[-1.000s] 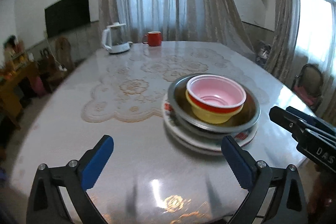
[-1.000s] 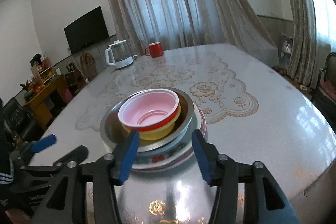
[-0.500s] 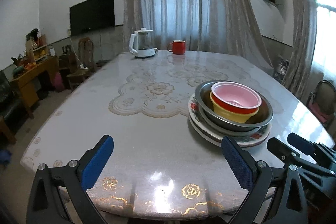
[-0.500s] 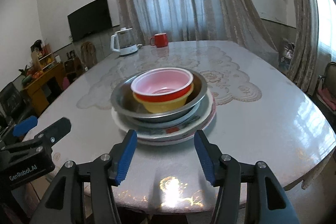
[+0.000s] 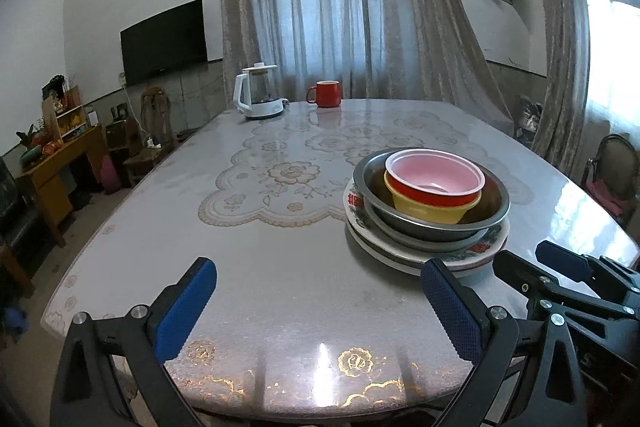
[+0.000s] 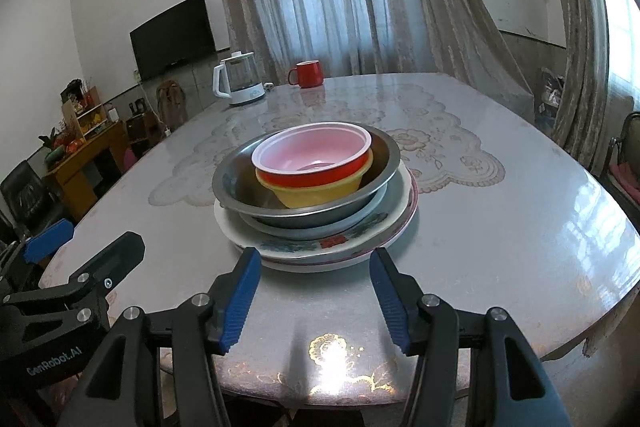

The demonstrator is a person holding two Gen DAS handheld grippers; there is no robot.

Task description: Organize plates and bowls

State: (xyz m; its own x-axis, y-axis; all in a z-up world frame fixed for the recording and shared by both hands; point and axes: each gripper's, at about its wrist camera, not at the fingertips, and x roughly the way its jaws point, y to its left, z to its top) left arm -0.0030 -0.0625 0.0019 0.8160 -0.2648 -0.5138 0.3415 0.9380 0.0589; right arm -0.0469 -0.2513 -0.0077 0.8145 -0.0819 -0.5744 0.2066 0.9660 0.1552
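Note:
A stack stands on the table: a floral plate point(image 5: 486, 247) point(image 6: 320, 247) at the bottom, a steel bowl point(image 5: 424, 225) point(image 6: 312, 217) on it, then a yellow bowl point(image 5: 432, 213) point(image 6: 316, 193) holding a red bowl with a pink inside point(image 5: 434, 173) point(image 6: 312, 151). My left gripper point(image 5: 320, 307) is open and empty, near the table's front edge, left of the stack. My right gripper point(image 6: 316, 297) is open and empty, just in front of the plate; it also shows in the left wrist view point(image 5: 560, 267).
A white kettle point(image 5: 260, 93) point(image 6: 238, 79) and a red mug point(image 5: 326, 93) point(image 6: 308, 74) stand at the table's far end. A lace cloth point(image 5: 288, 175) lies at the centre. Chairs and a wooden shelf point(image 5: 60, 147) stand around the table.
Both grippers have drawn back from the stack toward the table's front edge and stayed open. The stack has not moved.

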